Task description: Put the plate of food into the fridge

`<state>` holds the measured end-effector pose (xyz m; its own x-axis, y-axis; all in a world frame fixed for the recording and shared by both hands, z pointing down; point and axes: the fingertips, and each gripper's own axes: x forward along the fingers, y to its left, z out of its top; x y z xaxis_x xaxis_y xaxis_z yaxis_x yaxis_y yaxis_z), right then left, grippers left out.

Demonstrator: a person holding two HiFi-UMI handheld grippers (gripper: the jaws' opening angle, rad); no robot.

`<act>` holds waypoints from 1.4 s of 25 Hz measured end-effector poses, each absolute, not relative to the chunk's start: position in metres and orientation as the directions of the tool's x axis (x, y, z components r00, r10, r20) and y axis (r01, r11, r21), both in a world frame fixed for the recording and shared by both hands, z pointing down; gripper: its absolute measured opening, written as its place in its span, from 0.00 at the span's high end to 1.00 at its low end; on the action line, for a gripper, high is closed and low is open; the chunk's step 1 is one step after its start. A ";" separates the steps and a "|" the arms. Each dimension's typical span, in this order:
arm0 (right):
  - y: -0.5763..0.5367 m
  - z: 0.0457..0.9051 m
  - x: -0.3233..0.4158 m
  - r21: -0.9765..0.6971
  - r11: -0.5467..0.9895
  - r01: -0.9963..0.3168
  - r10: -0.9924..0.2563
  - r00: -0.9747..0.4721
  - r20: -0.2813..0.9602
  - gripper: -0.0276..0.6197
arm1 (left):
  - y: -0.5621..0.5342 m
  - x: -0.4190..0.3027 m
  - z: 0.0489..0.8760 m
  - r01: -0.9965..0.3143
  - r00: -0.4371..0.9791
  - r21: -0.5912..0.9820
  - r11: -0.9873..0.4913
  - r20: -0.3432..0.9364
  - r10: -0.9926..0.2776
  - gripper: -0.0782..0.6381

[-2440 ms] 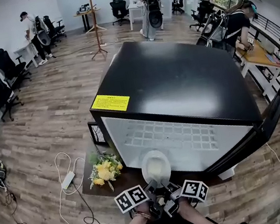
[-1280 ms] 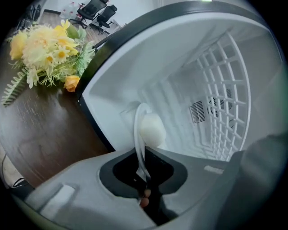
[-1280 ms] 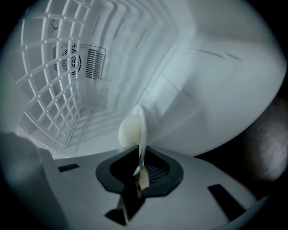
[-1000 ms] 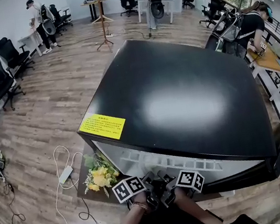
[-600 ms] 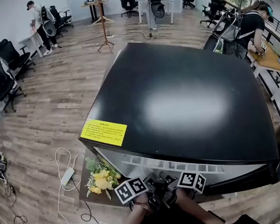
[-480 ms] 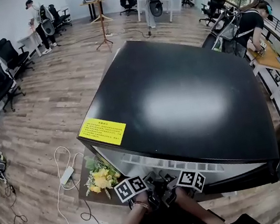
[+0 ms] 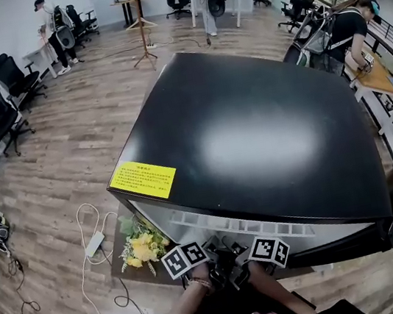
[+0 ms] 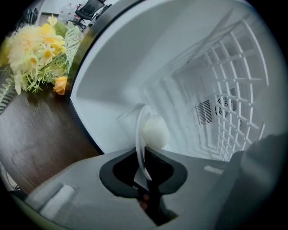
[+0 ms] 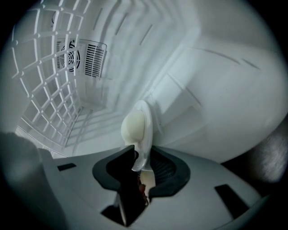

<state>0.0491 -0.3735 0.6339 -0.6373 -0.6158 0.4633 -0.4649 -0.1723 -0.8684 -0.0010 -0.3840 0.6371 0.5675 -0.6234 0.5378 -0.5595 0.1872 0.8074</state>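
Left tongs point(image 8: 142, 153) clenched on the plate point(image 8: 140, 130) rim. Right tongs point(image 9: 143, 158) are opening, with the opposite rim between the pads but no longer pinched. Plate with the food point(image 8: 155, 132) is inside the fridge point(image 7: 253, 135), just past its front edge, beside the wire shelf point(image 9: 45, 105); can't tell if it's resting on anything.

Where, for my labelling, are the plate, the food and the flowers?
plate point(image 8: 138, 134): left gripper view, edge-on rim.
food point(image 8: 154, 131): left gripper view, rounded middle.
flowers point(image 7: 143, 245): head view, yellow blooms.
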 end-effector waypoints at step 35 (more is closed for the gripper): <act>-0.336 0.634 0.073 -0.917 -0.260 -0.303 -0.676 -0.621 0.397 0.80 | -0.399 0.014 0.620 -0.744 0.512 0.668 -0.019 0.551 -0.658 0.63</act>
<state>0.0730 -0.3359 0.6343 -0.6209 -0.6758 0.3973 -0.3033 -0.2603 -0.9167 0.0141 -0.3987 0.6197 0.5122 -0.6585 0.5514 -0.7436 -0.0186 0.6684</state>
